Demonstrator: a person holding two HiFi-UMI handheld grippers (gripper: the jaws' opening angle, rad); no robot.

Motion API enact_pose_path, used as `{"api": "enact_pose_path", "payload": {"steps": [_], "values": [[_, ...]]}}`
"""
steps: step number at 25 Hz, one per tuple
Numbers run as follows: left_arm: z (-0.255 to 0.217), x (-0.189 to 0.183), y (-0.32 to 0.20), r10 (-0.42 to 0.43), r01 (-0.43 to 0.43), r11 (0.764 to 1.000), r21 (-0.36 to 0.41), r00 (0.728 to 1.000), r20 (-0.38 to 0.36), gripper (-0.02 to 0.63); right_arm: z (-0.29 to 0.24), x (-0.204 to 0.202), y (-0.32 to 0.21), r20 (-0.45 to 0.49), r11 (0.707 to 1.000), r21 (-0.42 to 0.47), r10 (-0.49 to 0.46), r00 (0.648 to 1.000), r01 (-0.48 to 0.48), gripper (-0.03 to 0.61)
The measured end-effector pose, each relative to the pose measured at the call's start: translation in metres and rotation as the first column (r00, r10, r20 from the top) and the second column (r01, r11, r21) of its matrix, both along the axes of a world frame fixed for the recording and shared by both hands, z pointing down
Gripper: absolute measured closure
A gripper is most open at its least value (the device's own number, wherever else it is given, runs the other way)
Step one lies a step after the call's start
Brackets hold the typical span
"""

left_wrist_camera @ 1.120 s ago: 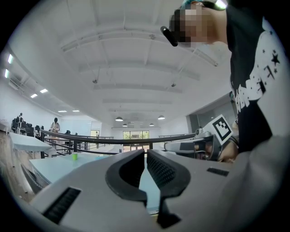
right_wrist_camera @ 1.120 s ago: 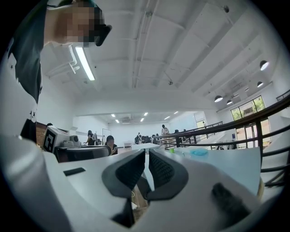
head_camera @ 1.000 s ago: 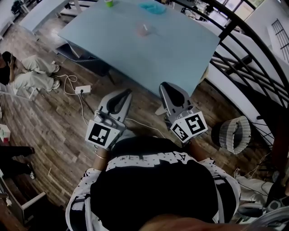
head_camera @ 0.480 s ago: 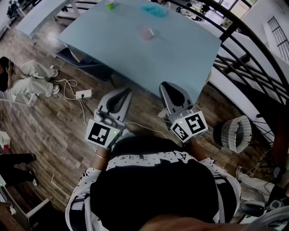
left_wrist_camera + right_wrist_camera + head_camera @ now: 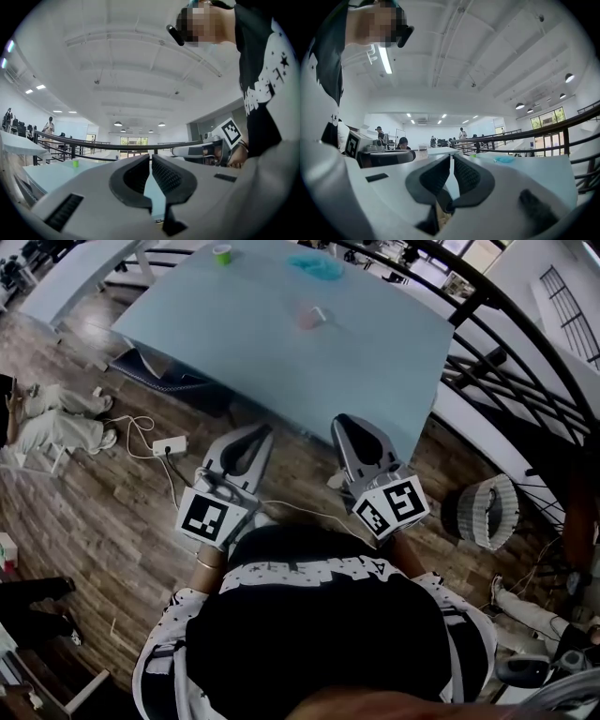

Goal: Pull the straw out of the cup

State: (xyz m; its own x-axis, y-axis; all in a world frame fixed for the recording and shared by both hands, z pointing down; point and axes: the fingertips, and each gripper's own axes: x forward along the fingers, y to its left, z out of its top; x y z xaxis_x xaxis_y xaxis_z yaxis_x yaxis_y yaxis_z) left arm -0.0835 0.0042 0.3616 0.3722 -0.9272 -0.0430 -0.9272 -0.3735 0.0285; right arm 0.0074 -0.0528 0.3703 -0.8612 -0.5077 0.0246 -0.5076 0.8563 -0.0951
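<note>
The cup (image 5: pixel 310 316) stands on the bench (image 5: pixel 375 362), toward its far side. The left tongs (image 5: pixel 258 435) and the right tongs (image 5: pixel 349 423) are side by side before its near edge.

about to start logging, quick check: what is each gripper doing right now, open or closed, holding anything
Left gripper: closed, jaws almost touching, nothing between them.
Right gripper: closed, nothing between its jaws.
</note>
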Motion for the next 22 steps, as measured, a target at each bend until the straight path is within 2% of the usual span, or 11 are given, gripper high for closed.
{"api": "enact_pose_path", "payload": {"steps": [14,22], "values": [[0.011,-0.056,0.009,0.030,-0.030,0.999,-0.012,0.999,-0.010,0.589,0.008,-0.043,0.003,-0.018,0.997,-0.008,0.076,0.997,-0.076,0.551],[0.009,-0.066,0.012,0.045,-0.044,0.999,0.011,0.998,-0.034,0.588,0.003,-0.048,0.007,-0.042,0.994,0.015,0.104,0.994,-0.104,0.551]]}}
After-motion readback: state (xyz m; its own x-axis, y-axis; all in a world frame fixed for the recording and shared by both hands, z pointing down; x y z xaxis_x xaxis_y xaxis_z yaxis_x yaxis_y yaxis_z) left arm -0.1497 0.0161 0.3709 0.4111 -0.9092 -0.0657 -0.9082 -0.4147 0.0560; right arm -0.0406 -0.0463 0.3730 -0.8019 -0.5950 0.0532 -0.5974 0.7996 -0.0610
